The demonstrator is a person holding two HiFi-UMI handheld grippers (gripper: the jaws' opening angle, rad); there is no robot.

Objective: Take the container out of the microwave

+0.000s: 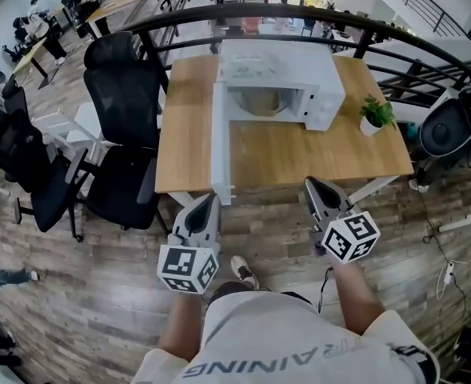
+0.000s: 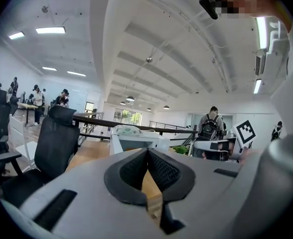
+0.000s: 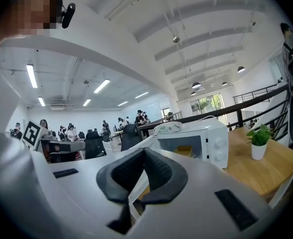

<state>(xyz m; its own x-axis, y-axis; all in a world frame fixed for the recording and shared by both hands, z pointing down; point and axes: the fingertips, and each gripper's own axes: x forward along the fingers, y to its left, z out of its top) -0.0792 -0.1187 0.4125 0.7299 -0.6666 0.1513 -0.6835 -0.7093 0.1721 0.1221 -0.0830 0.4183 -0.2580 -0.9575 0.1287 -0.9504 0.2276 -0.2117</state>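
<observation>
Plainly, the open room lies along the near edge of the wooden table (image 1: 299, 154): both grippers hang over the plank floor (image 1: 91, 302) just short of that edge, and the bare tabletop stretches from there to the microwave (image 1: 287, 66). The microwave door (image 1: 221, 146) stands swung wide and runs as a long white wall from the oven's left side to the near edge, closing off the left of that free strip. The left gripper (image 1: 212, 198) is just beside the door's outer end; the right gripper (image 1: 312, 184) faces the clear stretch.

One container (image 1: 261, 101), pale yellow, sits inside the open microwave cavity, well apart from both grippers. One small potted plant (image 1: 375, 116) stands on the table to the right of the oven, near the right edge. Three black office chairs (image 1: 123, 102) crowd the table's left side.

The left gripper's pads are pressed together at the tips with nothing between them, and so are the right gripper's.

A dark curved railing (image 1: 299, 10) runs behind the table, with an open office of desks and people beyond it under a white beamed ceiling.
</observation>
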